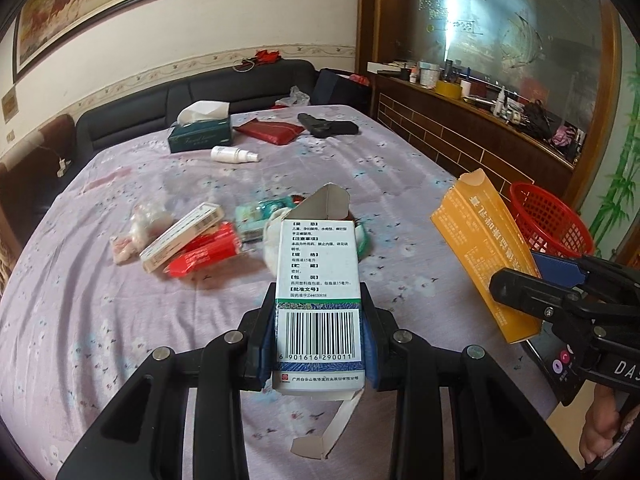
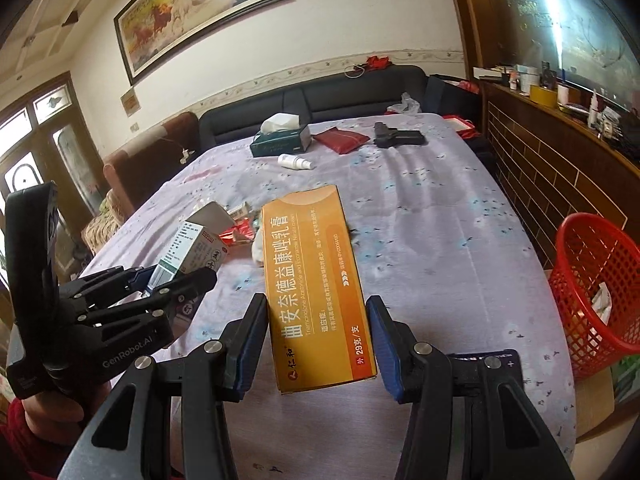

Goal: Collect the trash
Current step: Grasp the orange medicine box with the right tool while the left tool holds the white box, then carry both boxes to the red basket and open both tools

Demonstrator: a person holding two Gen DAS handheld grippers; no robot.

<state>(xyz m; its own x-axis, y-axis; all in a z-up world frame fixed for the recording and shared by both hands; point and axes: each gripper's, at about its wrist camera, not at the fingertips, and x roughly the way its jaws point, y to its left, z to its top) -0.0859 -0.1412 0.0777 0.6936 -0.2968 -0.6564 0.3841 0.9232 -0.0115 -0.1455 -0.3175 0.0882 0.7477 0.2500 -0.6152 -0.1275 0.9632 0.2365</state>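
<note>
Table (image 1: 400, 184): covered with a lilac flowered cloth, dark sofa along its far edge.
Red basket (image 2: 592, 292): off the table's right edge, paper scraps inside.
Orange box (image 2: 316, 288): long carton, held above the table near its right edge, between the right gripper's (image 2: 316, 344) blue pads; left pad touching, a gap shows at the right pad, so a firm grip cannot be told.
White box (image 1: 320, 292): barcode face up, flaps open at both ends, clamped between the left gripper's (image 1: 320, 344) closed-in fingers over the near edge.
Trash pile (image 1: 192, 240): cartons and wrappers at mid-table, left of centre.
Tissue box (image 1: 200, 132): far edge, left.
Spray bottle (image 1: 234, 155): lying just beside the tissue box.
</note>
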